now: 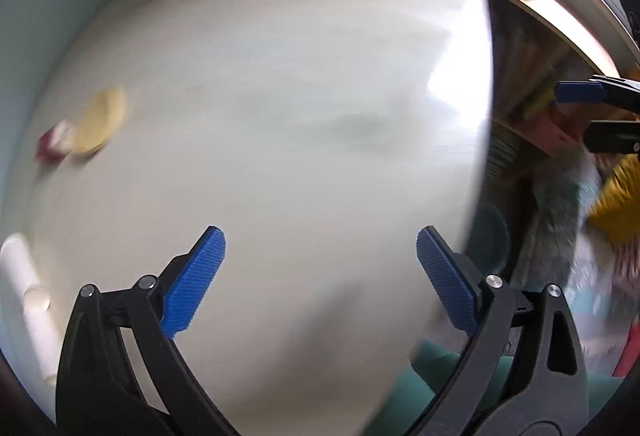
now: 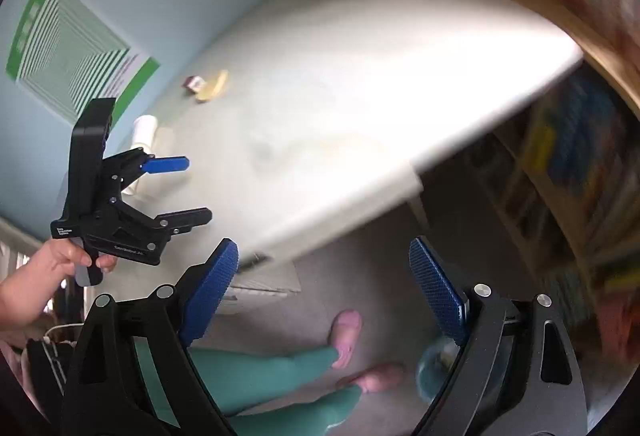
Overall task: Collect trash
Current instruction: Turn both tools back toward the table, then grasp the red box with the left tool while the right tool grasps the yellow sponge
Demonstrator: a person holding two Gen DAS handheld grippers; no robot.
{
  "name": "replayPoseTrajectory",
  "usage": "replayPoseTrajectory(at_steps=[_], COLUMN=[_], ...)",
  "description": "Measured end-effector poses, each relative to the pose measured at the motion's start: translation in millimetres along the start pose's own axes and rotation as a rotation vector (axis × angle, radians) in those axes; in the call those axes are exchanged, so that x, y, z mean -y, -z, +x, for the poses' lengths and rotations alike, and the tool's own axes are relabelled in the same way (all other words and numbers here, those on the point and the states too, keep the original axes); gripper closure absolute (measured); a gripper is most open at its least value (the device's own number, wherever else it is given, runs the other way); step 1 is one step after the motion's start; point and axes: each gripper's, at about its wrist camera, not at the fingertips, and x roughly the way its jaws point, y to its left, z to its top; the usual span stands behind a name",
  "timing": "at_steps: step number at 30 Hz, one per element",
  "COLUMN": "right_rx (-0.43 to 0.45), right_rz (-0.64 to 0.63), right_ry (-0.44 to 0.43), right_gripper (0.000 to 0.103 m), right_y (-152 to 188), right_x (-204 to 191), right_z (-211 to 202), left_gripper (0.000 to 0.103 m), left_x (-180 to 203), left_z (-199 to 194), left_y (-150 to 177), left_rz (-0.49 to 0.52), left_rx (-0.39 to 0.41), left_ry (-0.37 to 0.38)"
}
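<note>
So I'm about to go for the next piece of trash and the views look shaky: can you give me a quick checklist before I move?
1. Left gripper open, nothing in it: ok.
2. Right gripper open, nothing in it: ok.
3. Trash on the table: ok, yellow scrap and red scrap lie together near the wall.
4. Clear path across the tabletop to them: ok.
5. Sharp view for aiming: not ok, both blurred.
6. Bin location: cannot tell.

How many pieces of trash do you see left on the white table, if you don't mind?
2: a yellow piece and a small red-and-white piece, side by side near the wall edge. The white cylinders nearby are too blurred to identify.
</note>
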Motion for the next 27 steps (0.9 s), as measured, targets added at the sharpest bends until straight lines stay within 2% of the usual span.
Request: replayPoseTrajectory(at_steps=[5, 11, 18, 23, 27], right_rx=[-0.053, -0.11, -0.177, -0.24, -0.272], right_rz=[-0.138, -0.289, -0.457, -0.624, -0.703], right_ry=[-0.037, -0.06, -0.095, -0.123, -0.153], right_gripper=[0.016, 0.015, 0.015, 0.015, 0.015], right_y=[-55.0, -105.1, -149.2, -177.7, -198.4], right_x=[-51.3, -108.6, -159.6, -178.9, -184.7], right_z=[46.9, 104.8, 160.3, 199.7, 222.3], left_gripper=[0.008, 0.007, 0.007, 0.007, 0.007], left_x=[-83.0, -158.9, -211.4, -242.2, -262.0], left_z=[-12.5, -18.5, -15.7, -0.1, 12.2], left_y=[18.3, 26.4, 12.7, -7.7, -24.3], left_rz=[-0.156, -0.267, -0.308, -0.284, -0.277], left_rx=[0.017, 0.02, 0.036, 0.028, 0.012], left_ry=[-0.063, -0.111, -0.119, -0.112, -0.108])
